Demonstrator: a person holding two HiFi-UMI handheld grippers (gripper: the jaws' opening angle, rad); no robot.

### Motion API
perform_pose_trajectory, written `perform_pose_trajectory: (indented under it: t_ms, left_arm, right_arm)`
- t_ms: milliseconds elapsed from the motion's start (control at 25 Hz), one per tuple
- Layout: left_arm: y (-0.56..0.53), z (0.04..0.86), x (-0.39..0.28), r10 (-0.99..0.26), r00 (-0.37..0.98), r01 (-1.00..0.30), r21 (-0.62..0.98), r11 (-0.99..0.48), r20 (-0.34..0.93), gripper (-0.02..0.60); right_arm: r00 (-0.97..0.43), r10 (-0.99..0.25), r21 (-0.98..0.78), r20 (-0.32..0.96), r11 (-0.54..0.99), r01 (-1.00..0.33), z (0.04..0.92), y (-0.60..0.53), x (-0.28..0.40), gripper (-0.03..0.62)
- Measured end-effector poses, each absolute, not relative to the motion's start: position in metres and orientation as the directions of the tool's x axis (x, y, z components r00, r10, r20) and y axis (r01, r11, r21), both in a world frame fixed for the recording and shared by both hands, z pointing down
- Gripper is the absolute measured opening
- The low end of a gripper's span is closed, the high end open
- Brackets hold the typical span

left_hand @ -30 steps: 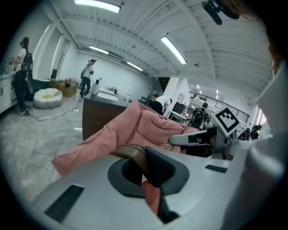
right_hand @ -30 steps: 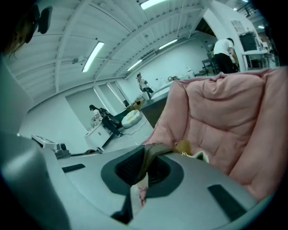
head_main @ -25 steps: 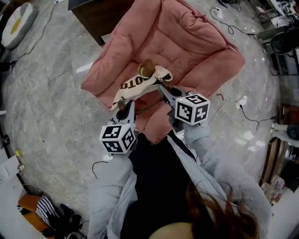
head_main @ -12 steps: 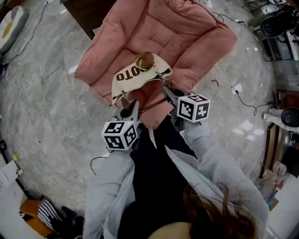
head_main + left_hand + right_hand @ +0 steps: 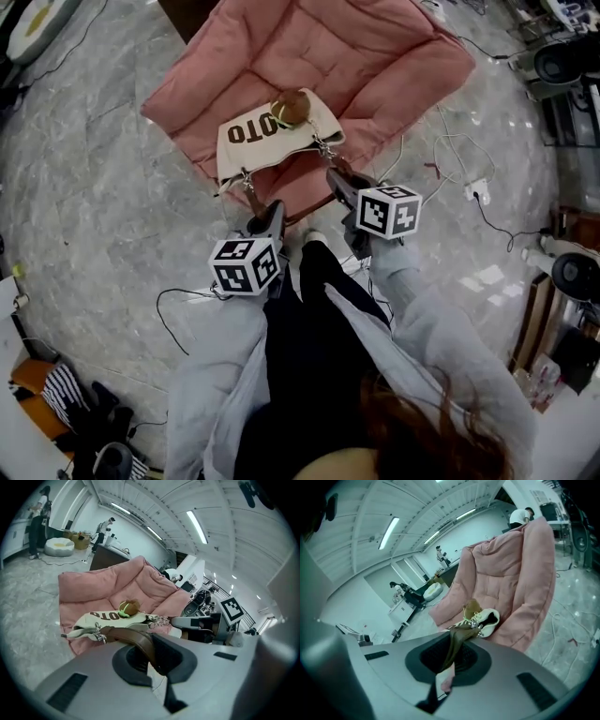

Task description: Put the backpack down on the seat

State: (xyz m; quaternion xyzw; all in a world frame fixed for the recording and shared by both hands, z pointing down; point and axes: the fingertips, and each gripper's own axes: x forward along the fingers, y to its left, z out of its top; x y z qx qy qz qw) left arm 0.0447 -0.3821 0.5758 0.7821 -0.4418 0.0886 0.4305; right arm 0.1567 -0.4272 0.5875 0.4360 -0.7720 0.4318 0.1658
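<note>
A cream backpack (image 5: 267, 139) with brown lettering and a brown plush ball (image 5: 290, 106) lies on the front of the pink cushioned seat (image 5: 375, 56). Its two brown straps run back off the seat's edge. My left gripper (image 5: 273, 214) is shut on the left strap (image 5: 136, 641), and my right gripper (image 5: 336, 179) is shut on the right strap (image 5: 457, 641). Both grippers hover just before the seat's front edge. In the left gripper view the backpack (image 5: 105, 619) rests flat on the seat (image 5: 117, 581). The right gripper view shows the backpack (image 5: 485, 618) end-on against the seat (image 5: 511, 569).
The seat stands on a grey marble floor (image 5: 84, 187). White cables and a power strip (image 5: 482, 188) lie to the right, a thin dark cable (image 5: 173, 305) to the left. Clothes (image 5: 80, 408) are piled at the lower left. People stand far off (image 5: 37, 517).
The backpack has gone from hanging at the seat's front edge to lying flat on the cushion, lettering up. Both grippers have drawn back from the seat, straps still in them.
</note>
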Motion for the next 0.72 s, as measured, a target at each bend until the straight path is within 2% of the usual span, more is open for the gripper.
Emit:
perform_pose_trajectory:
  t_ms: [360, 720]
  left_arm:
    - [-0.317, 0.631, 0.099, -0.62, 0.527, -0.793, 0.599, -0.111, 0.582, 0.014]
    - [-0.266, 0.712, 0.132, -0.505, 0.537, -0.802, 0.595, -0.056, 0.676, 0.014]
  right_arm:
    - [-0.599, -0.427, -0.49, 0.678, 0.345, -0.8, 0.633, -0.371, 0.205, 0.009]
    - [-0.554, -0.356, -0.448, 0.753, 0.34, -0.827, 0.696, -0.331, 0.227, 0.011]
